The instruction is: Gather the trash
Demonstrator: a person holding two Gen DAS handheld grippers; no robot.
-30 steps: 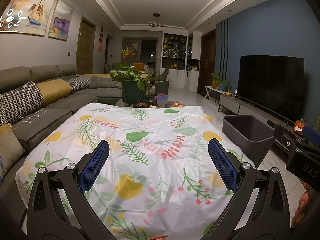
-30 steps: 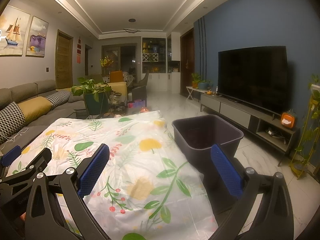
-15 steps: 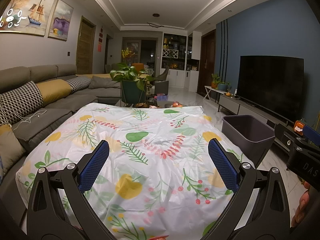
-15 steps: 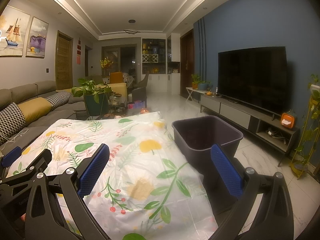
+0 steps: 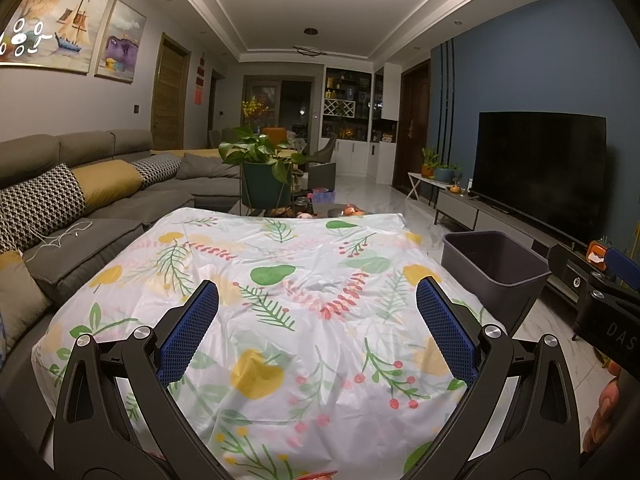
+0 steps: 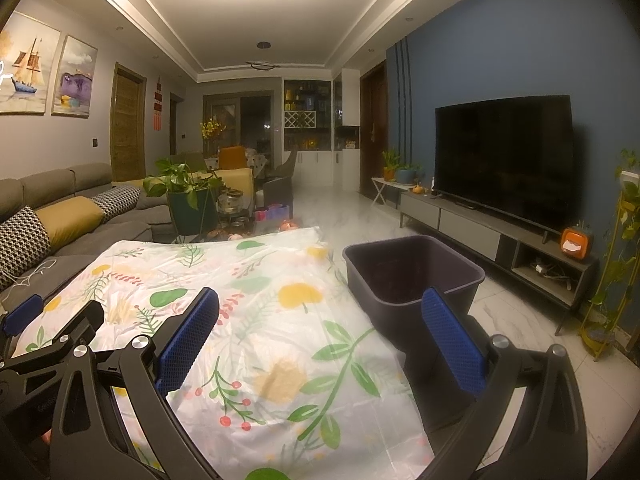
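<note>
Both views show a desk covered by a floral cloth (image 5: 304,304) with nothing lying on its visible top: no wrapper, scrap or other trash can be made out on the cloth in either view. The dark grey bin (image 6: 412,276) stands on the floor just beside the desk's right edge, at about 2 o'clock from the left gripper (image 5: 318,328) and at about 12 to 1 o'clock from the right gripper (image 6: 320,336), close in front of the latter. What shows of the bin's inside looks dark and bare, though its bottom is partly hidden by the near wall, so I cannot tell whether anything lies in it. Both grippers hover above the near part of the cloth with their jaws spread wide and nothing between the blue pads. At the very bottom edge of the left wrist view a small reddish sliver (image 5: 320,474) peeks out, too cut off to identify; it may be a piece of trash. Small items sit beyond the far edge of the desk, at 12 o'clock, too small to name. As a judgement, either the collecting has not begun or the desk is already cleared; the pictures alone do not settle which.
</note>
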